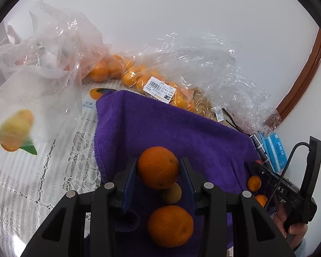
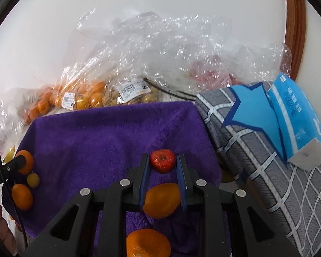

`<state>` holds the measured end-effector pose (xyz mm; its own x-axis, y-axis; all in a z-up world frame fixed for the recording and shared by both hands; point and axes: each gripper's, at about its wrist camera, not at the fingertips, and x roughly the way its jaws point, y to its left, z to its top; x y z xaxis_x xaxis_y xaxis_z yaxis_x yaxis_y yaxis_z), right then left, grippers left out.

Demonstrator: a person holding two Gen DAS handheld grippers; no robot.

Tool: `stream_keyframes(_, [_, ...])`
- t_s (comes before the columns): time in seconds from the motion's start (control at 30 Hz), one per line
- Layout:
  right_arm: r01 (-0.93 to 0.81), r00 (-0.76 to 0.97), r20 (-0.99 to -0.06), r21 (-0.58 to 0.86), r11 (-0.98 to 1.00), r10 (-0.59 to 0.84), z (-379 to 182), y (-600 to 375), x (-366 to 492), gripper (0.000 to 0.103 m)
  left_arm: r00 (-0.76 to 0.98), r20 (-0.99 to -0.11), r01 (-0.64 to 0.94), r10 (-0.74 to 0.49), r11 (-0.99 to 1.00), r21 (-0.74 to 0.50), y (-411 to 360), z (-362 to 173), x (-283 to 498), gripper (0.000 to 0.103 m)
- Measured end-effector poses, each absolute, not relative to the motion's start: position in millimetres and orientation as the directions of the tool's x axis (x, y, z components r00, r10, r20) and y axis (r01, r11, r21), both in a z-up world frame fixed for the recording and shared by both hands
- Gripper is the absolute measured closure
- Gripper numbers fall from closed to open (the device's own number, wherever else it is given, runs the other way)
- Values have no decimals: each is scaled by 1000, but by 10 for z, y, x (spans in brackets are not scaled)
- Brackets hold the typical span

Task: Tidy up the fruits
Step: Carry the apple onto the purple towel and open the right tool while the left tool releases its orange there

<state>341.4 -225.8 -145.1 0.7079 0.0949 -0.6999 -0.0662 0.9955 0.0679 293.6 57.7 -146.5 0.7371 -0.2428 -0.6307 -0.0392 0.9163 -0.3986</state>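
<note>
A purple towel [image 1: 171, 128] covers the table; it also shows in the right wrist view [image 2: 109, 132]. My left gripper [image 1: 158, 167] is shut on an orange [image 1: 158, 167], held just above the towel. Below it lie a small yellow fruit [image 1: 172, 193] and a second orange [image 1: 170, 226]. My right gripper [image 2: 163, 161] is shut on a small red fruit [image 2: 163, 160] over the towel. Under it lie an orange fruit [image 2: 162, 200] and another orange [image 2: 148, 243]. The left gripper's orange [image 2: 25, 161] shows at the left of the right wrist view.
Clear plastic bags with small oranges [image 1: 139, 75] and brownish fruit [image 2: 130, 96] lie behind the towel. A white mango-printed bag [image 1: 17, 128] sits left. A grey checked cloth [image 2: 256, 150] with a blue tissue pack [image 2: 297, 115] lies right. A white wall stands behind.
</note>
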Motion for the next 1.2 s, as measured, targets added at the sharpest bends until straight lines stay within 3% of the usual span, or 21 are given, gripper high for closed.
stream_keyframes(0.23, [-64,720,-688,59,996,87,-1464,-2264,3342,76,756,-626,-43,-192,940,-339,501,-1478,2925,64])
stream_keyframes(0.27, [-65,722,-687,61,996,89,-1458,-2267,3330,74,758,-625,-44,-187,941,-335,496,-1477,2928,64])
stream_keyframes(0.33, [-65,730,-677,74,995,98,-1436,-2286,3281,60,761,-621,-44,-186,941,-337,494,-1474,2935,64])
stream_keyframes(0.47, [-61,757,-646,73,995,94,-1352,-2291,3173,48,763,-614,-42,-203,932,-360,522,-1465,2938,63])
stream_keyframes(0.6, [-60,764,-641,45,997,75,-1255,-2275,3027,48,777,-595,-39,-206,928,-372,548,-1427,2887,52])
stream_keyframes(0.97, [-100,690,-713,77,992,125,-1296,-2322,2285,48,832,-525,21,-180,955,-295,380,-1226,2653,47])
stream_keyframes(1.2, [-120,645,-745,124,985,172,-1459,-2216,2099,62,836,-504,47,-218,943,-329,383,-1133,2398,47])
